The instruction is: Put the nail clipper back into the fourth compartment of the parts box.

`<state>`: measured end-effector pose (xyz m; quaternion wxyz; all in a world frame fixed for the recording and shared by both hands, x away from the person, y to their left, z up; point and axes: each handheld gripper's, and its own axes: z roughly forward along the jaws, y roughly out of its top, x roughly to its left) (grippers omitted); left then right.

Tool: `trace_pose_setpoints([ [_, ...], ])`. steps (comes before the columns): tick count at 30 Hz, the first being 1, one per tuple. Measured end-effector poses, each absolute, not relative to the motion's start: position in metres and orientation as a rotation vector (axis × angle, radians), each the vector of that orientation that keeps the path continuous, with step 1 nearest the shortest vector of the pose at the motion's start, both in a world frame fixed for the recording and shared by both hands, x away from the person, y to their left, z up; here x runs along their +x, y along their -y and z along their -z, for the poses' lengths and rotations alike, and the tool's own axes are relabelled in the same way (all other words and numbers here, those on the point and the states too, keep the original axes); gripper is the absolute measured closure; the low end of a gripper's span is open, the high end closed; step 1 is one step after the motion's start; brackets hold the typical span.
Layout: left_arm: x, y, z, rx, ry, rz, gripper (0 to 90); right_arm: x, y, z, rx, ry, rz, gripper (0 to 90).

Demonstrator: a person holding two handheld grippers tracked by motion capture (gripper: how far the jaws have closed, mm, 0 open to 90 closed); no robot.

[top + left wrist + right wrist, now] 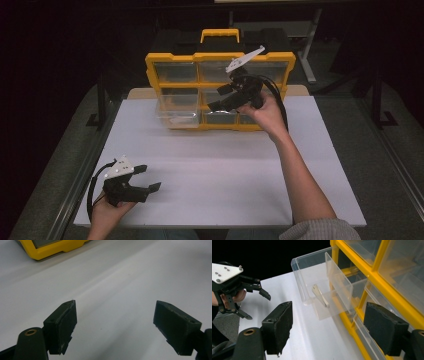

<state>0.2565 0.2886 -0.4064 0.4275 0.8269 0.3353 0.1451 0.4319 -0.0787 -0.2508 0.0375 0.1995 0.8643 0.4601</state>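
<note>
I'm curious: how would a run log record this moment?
right gripper: open, empty | clear drawer: pulled out | left gripper: open, empty

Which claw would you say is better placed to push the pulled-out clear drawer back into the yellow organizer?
Probably the right claw: open, right beside the clear drawer. The left claw rests far away.

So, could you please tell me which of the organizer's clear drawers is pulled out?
The bottom-left drawer of the yellow organizer juts onto the table; it holds a small pale piece. The other drawers sit flush in the frame.
</note>
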Motion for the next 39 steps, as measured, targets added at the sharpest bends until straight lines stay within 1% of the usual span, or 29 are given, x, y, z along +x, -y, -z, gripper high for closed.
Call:
trace_pose_setpoints([
  [14, 0.257, -0.286, 0.409, 2.074, -0.839, -0.355, 18.8, 0.419, 0.102, 0.277, 0.665, -2.644, -1.406, 19.6],
  [39, 0.258, -0.284, 0.413, 2.084, -0.840, -0.349, 18.9, 0.397, 0.134, 0.323, 0.734, -2.614, -1.430, 18.7],
])
